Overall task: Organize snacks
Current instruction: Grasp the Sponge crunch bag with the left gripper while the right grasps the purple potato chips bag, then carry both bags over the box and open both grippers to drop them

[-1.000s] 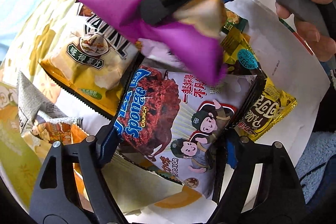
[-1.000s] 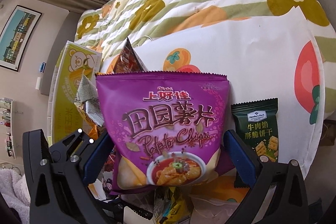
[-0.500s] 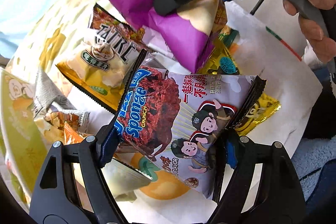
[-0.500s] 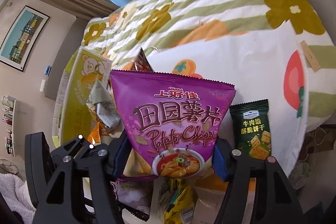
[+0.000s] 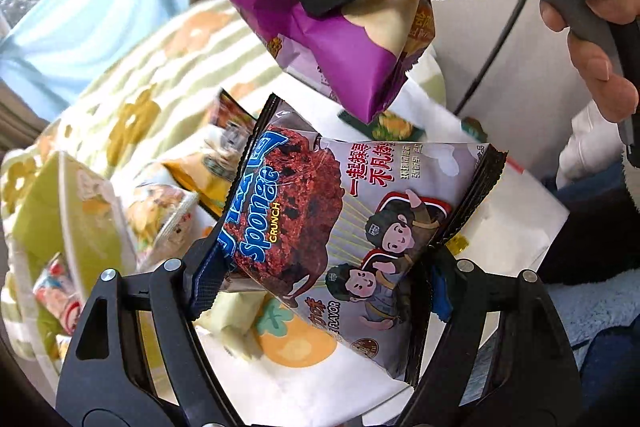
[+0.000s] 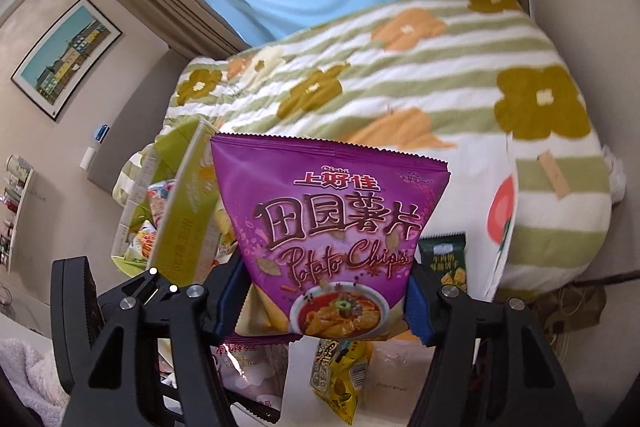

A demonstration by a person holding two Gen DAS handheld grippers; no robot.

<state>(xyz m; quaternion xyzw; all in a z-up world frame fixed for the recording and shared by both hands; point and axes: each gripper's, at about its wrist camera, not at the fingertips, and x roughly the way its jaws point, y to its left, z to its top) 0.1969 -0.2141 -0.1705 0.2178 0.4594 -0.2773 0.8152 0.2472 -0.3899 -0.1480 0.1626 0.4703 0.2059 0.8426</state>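
A: What is your left gripper doing?

B: You are pinching the Sponge Crunch bag by its side edges, holding it above the persimmon-print cloth.

A: And the right gripper?

B: You are squeezing the purple potato chips bag near its bottom, holding it upright in the air over the yellow snack pack, beside the green cracker pack.

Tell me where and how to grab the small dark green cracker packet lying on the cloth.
Take the dark green cracker packet across its two long side edges, coming straight down from above. It lies flat on the white cloth, narrow and apparently thin, so a claw should span its width; its lower part is hidden behind the right claw.
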